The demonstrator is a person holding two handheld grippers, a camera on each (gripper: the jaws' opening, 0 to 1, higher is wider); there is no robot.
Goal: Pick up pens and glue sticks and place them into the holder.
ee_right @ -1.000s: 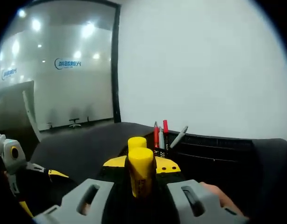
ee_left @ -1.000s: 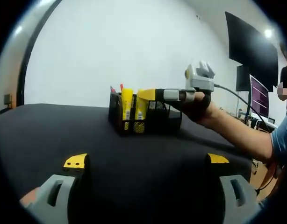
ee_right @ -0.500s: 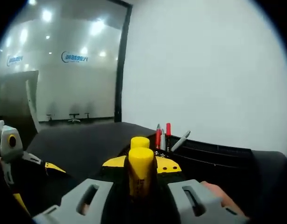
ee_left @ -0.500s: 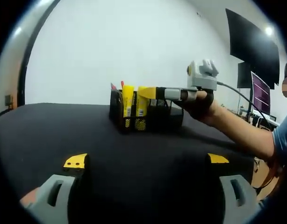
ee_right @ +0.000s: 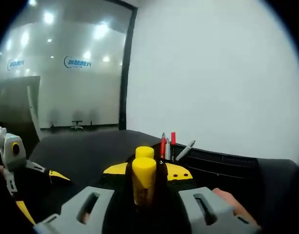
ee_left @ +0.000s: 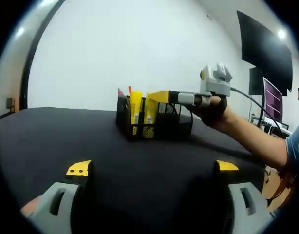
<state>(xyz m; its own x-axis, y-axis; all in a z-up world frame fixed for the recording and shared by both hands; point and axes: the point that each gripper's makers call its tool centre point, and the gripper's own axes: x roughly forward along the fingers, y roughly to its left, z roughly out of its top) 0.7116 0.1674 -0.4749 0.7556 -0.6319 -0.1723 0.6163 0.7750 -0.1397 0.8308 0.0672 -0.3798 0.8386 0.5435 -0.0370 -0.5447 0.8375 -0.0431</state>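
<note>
A black mesh holder [ee_left: 164, 122] stands on the black table with two yellow glue sticks at its left end. The nearer glue stick [ee_left: 150, 113] is upright under the yellow jaws of my right gripper [ee_left: 159, 96], which a hand holds level over the holder. In the right gripper view my right gripper [ee_right: 145, 170] is shut on that glue stick [ee_right: 143, 178]. The other glue stick [ee_right: 145, 152] stands just behind it, beside red pens [ee_right: 162, 146] and a grey marker [ee_right: 186, 146] in the holder [ee_right: 222, 163]. My left gripper [ee_left: 153, 168] hovers open and empty over the table's near part.
The black table [ee_left: 66, 136] stretches wide around the holder. A person's forearm [ee_left: 256, 141] reaches in from the right, with dark monitors [ee_left: 270, 100] behind it. My left gripper [ee_right: 13, 161] appears at the left in the right gripper view. A white wall stands behind.
The right gripper stays over the holder with the glue stick, which now sits slightly lower between its jaws. Both views drifted a little. The left gripper has not changed.
</note>
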